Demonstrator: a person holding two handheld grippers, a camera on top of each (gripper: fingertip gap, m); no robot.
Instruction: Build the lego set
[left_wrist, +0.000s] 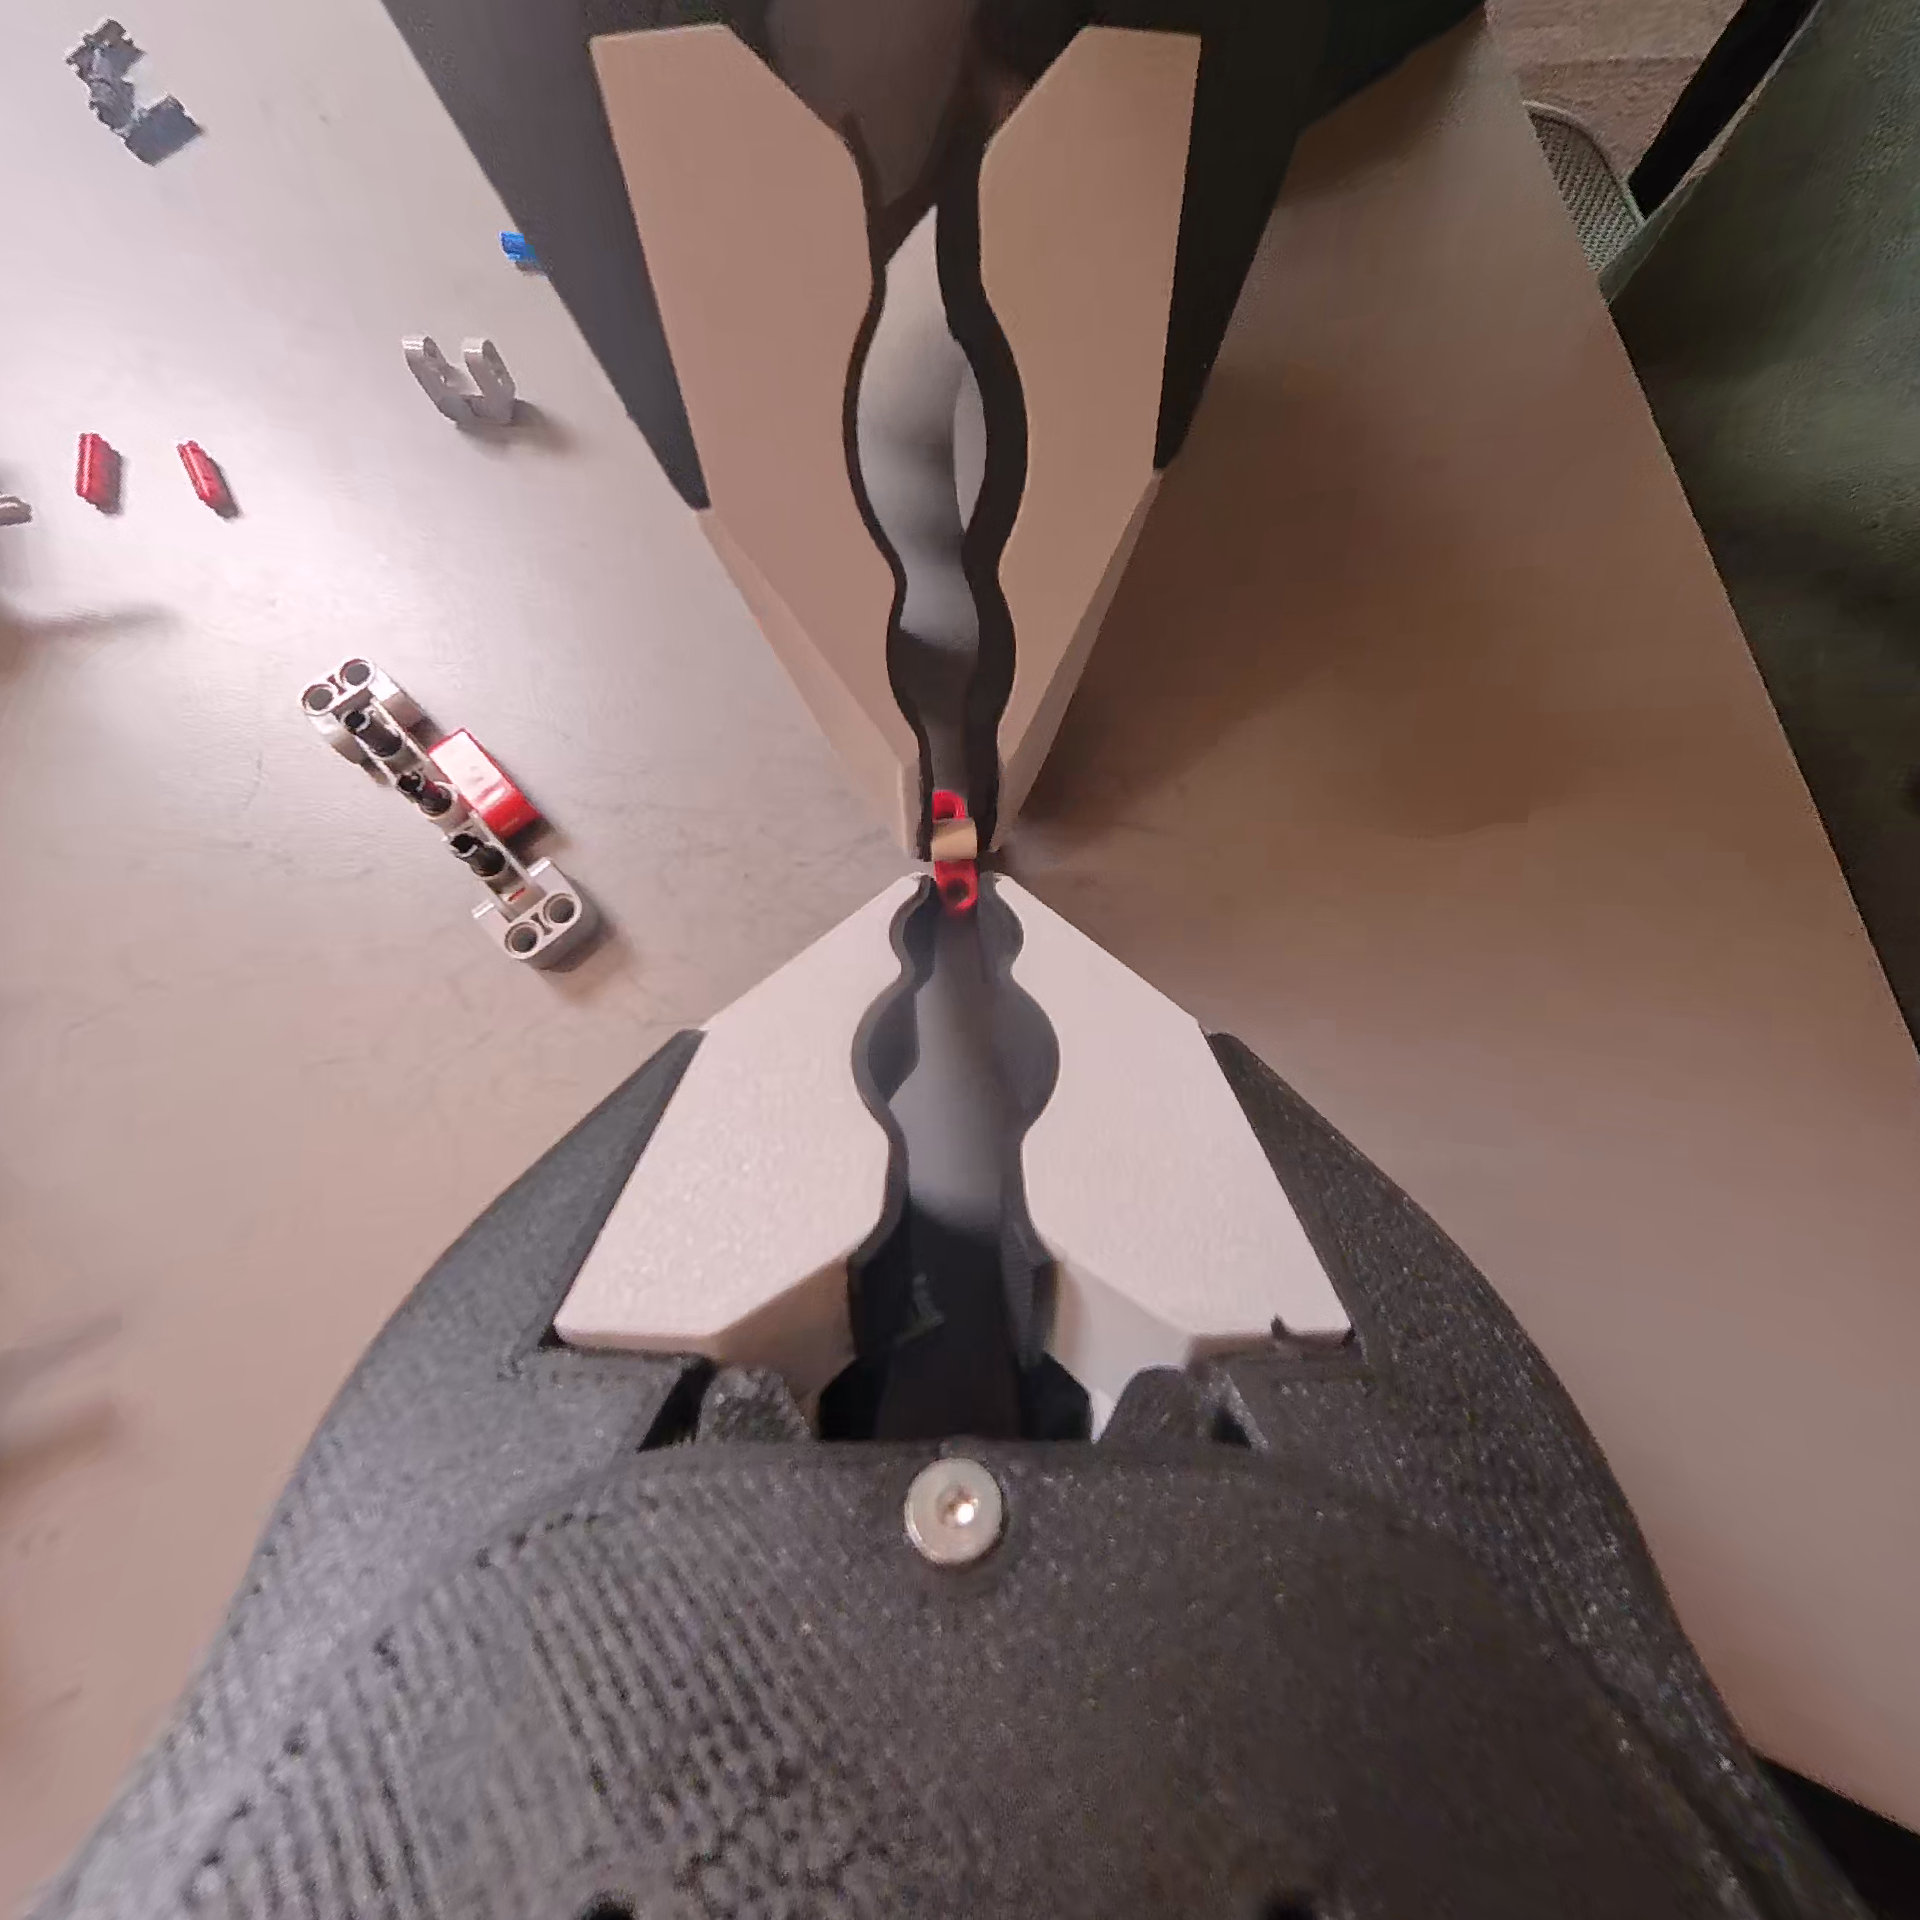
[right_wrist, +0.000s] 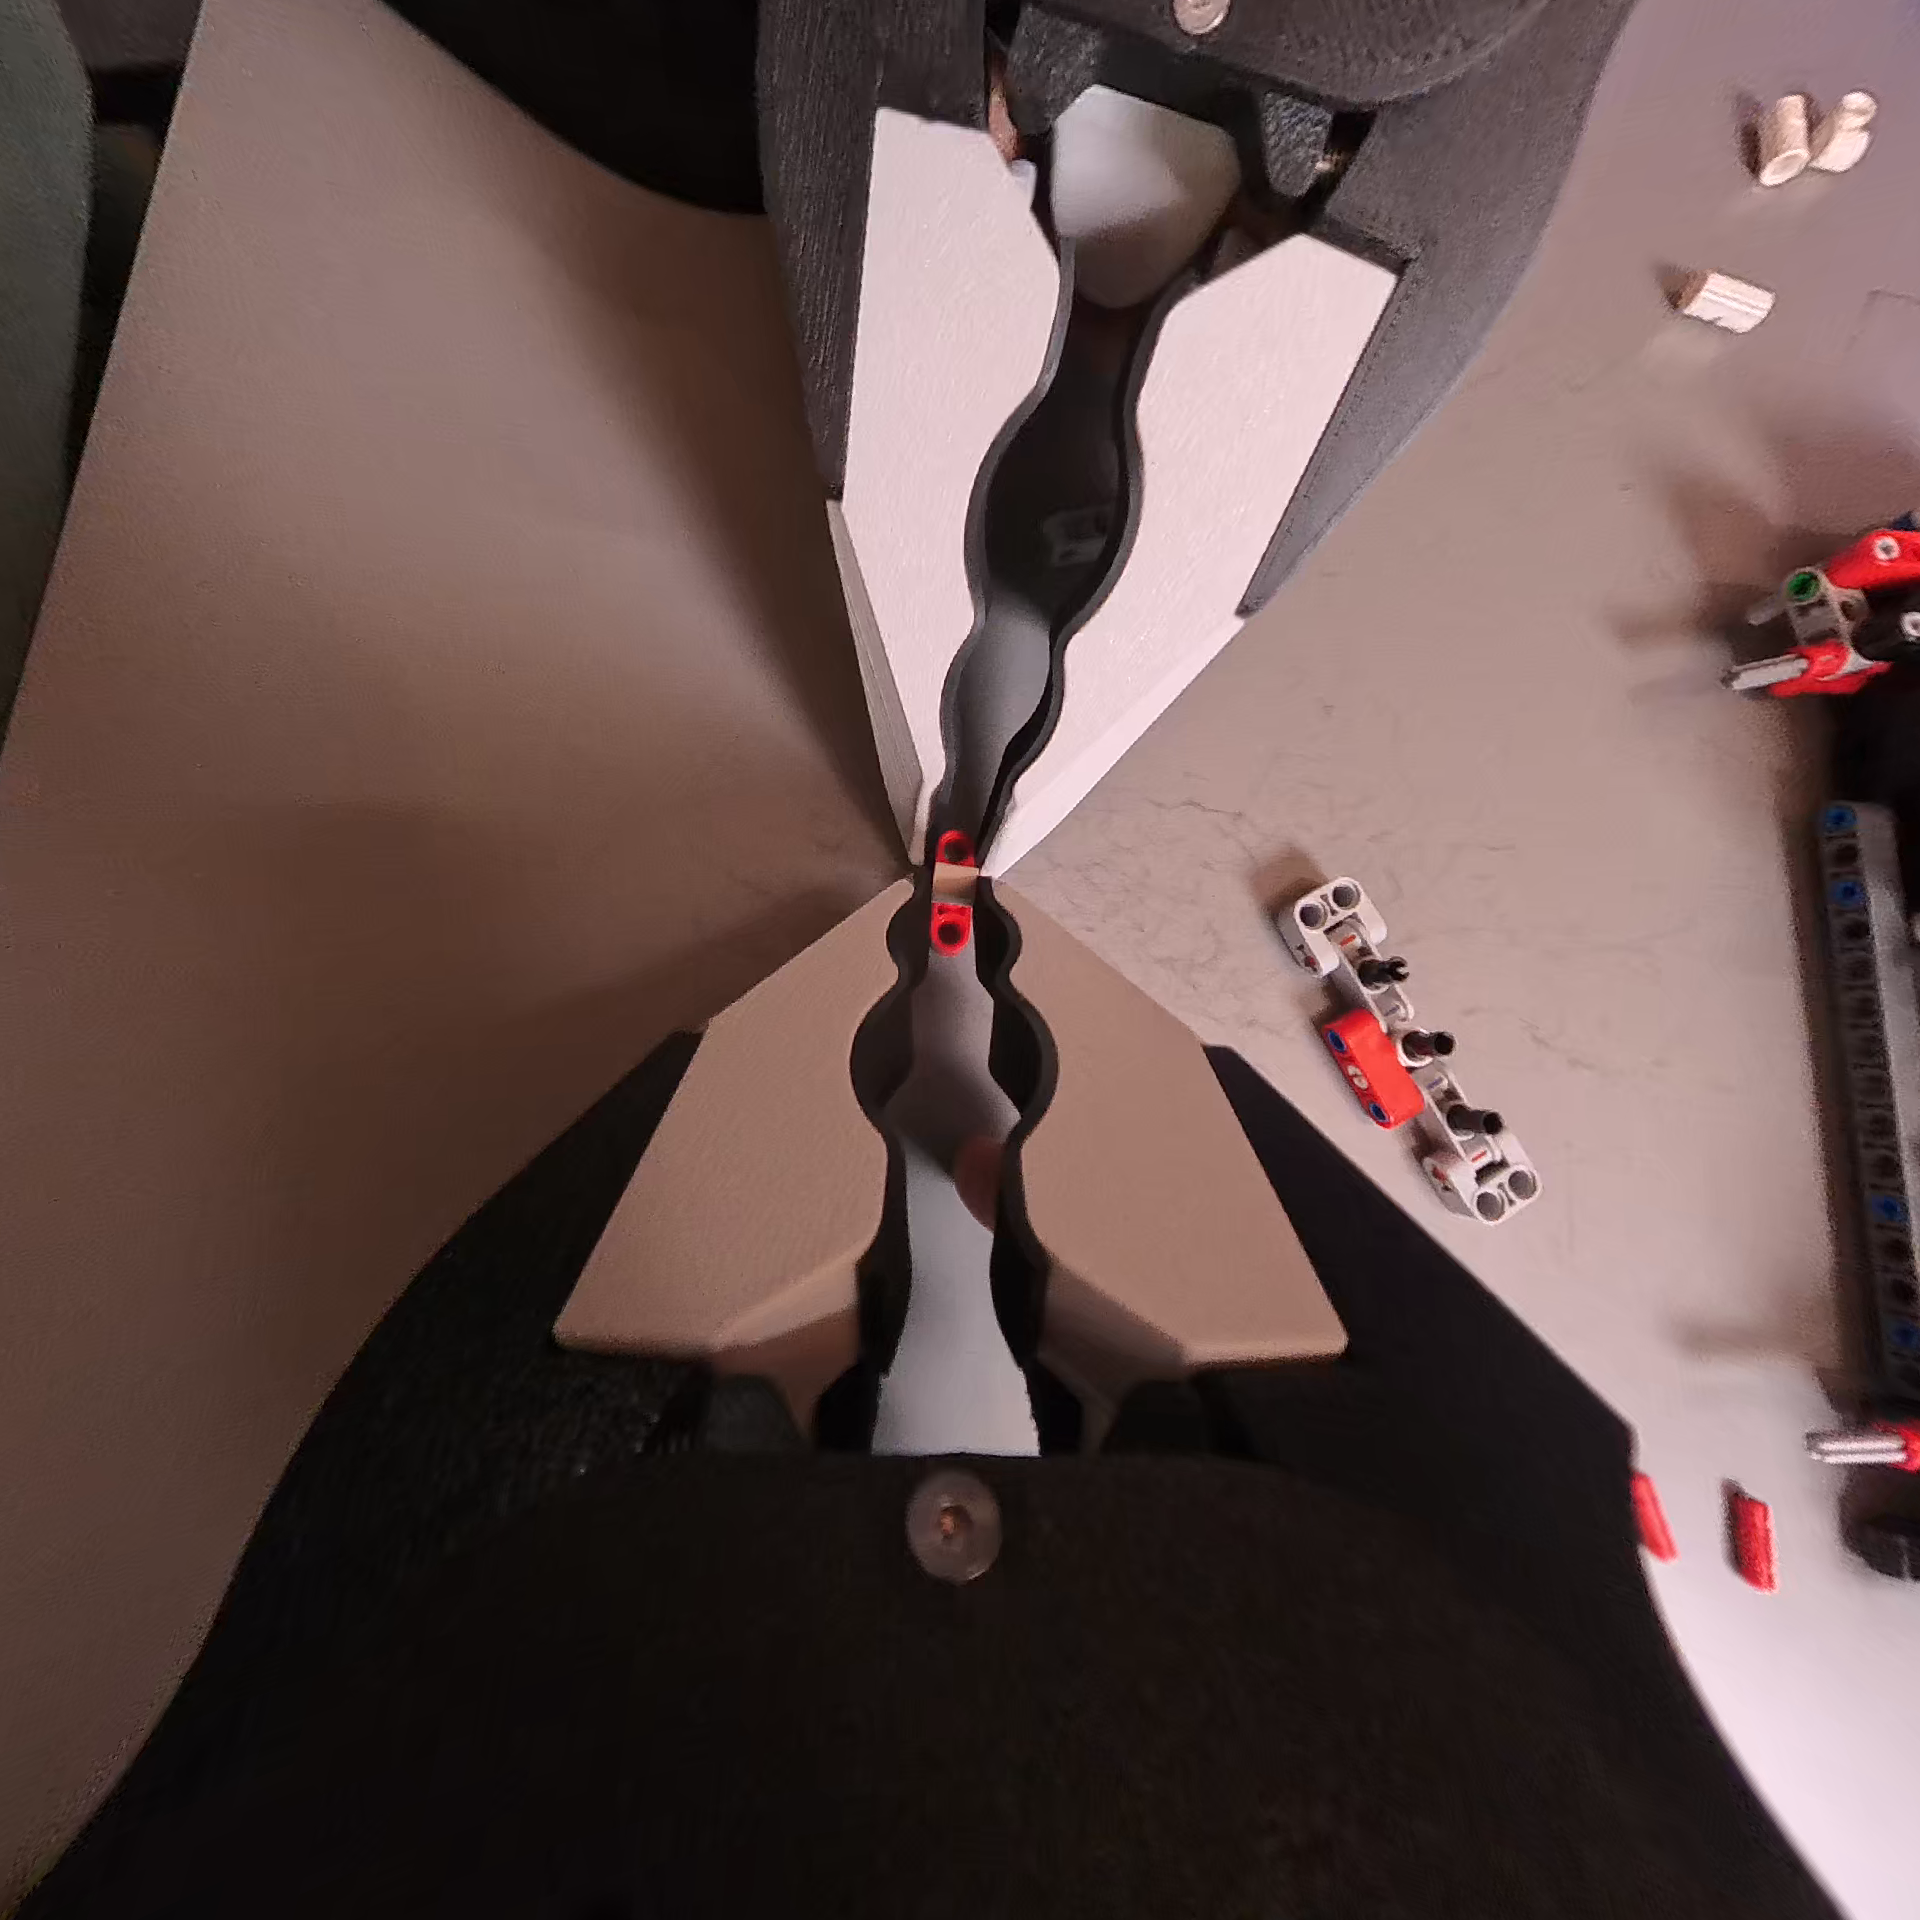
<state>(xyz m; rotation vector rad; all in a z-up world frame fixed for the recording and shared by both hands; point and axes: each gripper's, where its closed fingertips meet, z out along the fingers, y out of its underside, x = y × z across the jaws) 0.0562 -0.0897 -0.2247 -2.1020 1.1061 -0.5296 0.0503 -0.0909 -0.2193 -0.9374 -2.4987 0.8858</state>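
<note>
Above table (left_wrist: 312, 1039), left hand-held gripper (left_wrist: 954, 896) and right hand-held gripper (right_wrist: 951, 902) both clamped on red-tan piece (left_wrist: 953, 844)

1. Left gripper (left_wrist: 954, 883), lower centre of the left wrist view: a black, coarsely textured printed body carrying two pale grey wedge-shaped fingers (left_wrist: 769, 1174) lined with dark, wavy-edged pads.
2. A single silver round-head screw (left_wrist: 954, 1522) sits in the middle of the black housing, bottom centre.
3. Right gripper (right_wrist: 954, 888), lower centre of the right wrist view: the same build, its black body in shadow, tan-looking wedge fingers (right_wrist: 748, 1174) with scalloped black pads.
4. A dull metal screw (right_wrist: 954, 1522) marks its housing, bottom centre.
</note>
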